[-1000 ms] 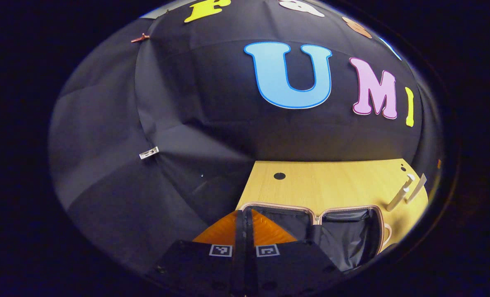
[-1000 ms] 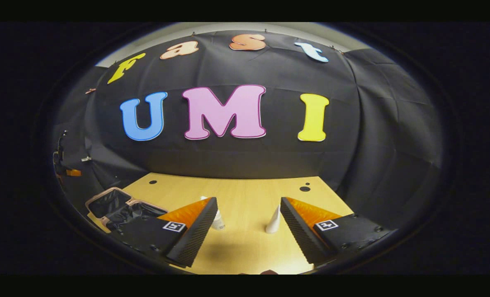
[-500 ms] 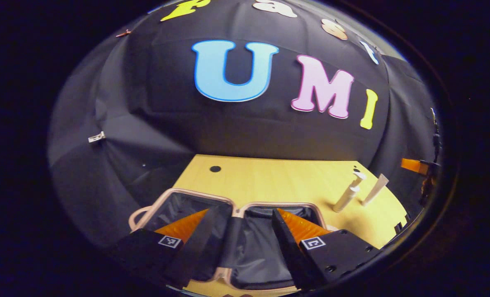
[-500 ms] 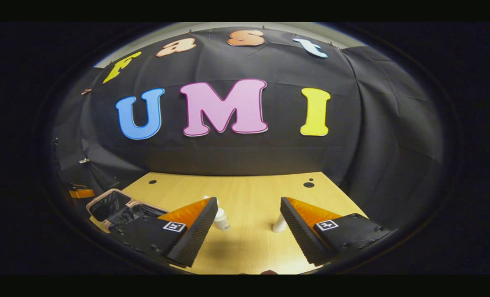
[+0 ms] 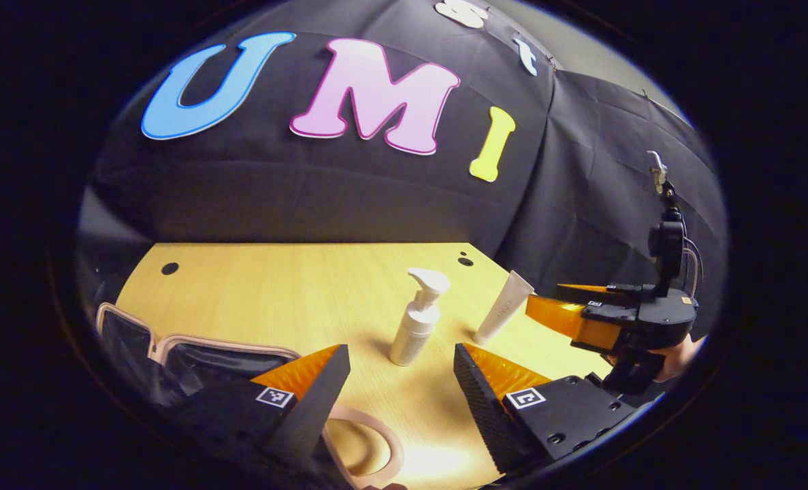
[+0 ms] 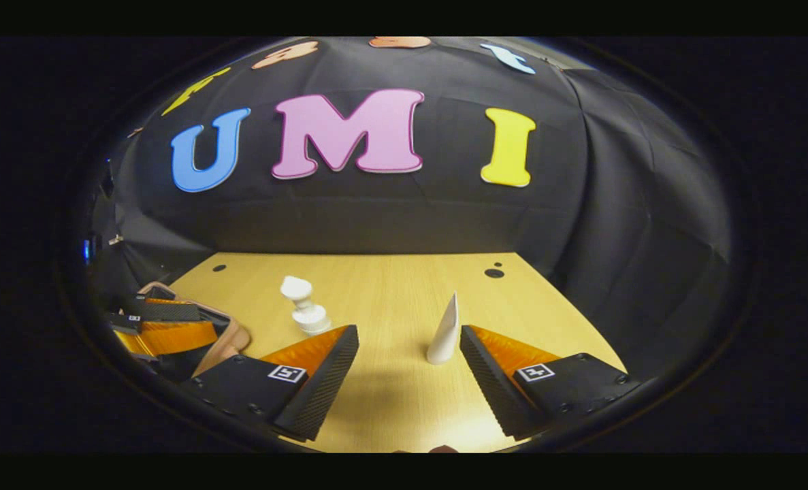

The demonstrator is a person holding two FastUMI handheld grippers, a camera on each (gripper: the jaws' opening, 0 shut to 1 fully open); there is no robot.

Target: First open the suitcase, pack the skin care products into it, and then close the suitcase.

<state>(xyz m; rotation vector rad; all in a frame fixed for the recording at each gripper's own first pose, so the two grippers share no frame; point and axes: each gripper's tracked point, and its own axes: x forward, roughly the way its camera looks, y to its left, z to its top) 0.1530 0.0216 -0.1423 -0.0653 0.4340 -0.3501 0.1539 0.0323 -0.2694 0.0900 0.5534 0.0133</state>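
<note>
Two skin care products stand upright on the wooden surface: one pump bottle, nozzle pointing left in the left gripper view, and one tube leaning slightly, cap down. One suitcase lies open at the left. The left tool and right tool both gape wide, empty, above the surface.

We see a white pump bottle and white tube on the pale wood-grain table, beside a pink-rimmed, black-lined suitcase.
</note>
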